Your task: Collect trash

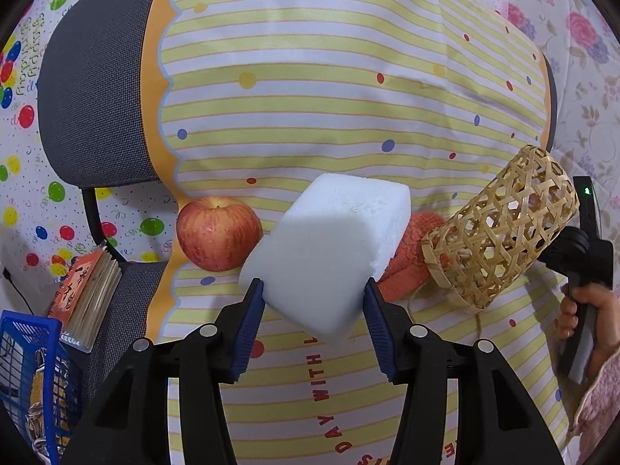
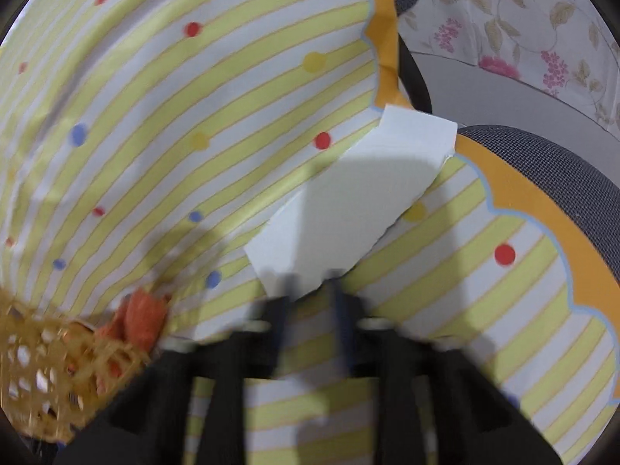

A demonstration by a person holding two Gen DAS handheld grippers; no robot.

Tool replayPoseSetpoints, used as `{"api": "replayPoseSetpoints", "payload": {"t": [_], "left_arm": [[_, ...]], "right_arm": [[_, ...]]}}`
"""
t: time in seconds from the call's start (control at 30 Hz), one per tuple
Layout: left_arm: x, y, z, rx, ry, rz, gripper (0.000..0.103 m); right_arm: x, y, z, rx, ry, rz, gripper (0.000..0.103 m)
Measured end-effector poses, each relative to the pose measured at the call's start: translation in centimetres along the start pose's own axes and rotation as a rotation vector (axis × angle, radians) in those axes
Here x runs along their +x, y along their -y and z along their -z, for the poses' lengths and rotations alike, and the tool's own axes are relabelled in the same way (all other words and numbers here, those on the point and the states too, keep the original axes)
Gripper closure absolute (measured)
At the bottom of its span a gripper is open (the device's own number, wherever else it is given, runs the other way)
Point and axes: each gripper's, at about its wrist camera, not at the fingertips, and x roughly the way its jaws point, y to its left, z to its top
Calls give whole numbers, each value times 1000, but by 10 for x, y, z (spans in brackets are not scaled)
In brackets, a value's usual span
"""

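Beside the foam block [image 1: 329, 248], apple [image 1: 219, 238], orange cloth [image 1: 410, 259], tilted wicker basket [image 1: 500, 228]

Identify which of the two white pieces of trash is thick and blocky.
The white foam block in the left tool: a chunky brick. The other, the flat sheet at the right tool, is paper-thin.
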Motion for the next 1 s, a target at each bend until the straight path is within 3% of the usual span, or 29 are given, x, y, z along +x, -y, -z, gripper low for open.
{"api": "replayPoseSetpoints", "payload": {"t": [0.13,0.23,0.3,0.33,0.37,0.43,0.6,0.8,0.9,0.93,1.0], "left_arm": [[-8,1,2,4,9,0,51],[-13,2,4,11,21,-11,51],[-14,2,4,4,21,-9,50],[-15,2,5,-1,20,-8,50],[-16,2,6,-4,19,-9,50],[-16,2,8,-2,15,-12,50],[-13,-2,8,-7,15,-18,50],[-6,-3,4,-8,17,-8,50],[-2,-4,3,-12,14,-8,50],[-2,-5,3,-13,13,-9,50],[-2,-7,3,-18,11,-9,50]], "right_arm": [[-22,-3,1,-64,50,-6,102],[-36,-9,5,-141,32,-20,102],[-40,-4,7,-123,26,-20,101],[-41,2,8,-85,7,-55,99],[-39,4,8,-53,-16,-89,86],[-30,7,10,5,-68,-144,69],[-9,3,13,79,-101,-167,69],[13,14,1,277,-81,-236,71],[22,17,-5,347,-66,-219,88],[24,18,-7,358,-64,-196,98],[26,18,-8,358,-60,-166,102]]}}
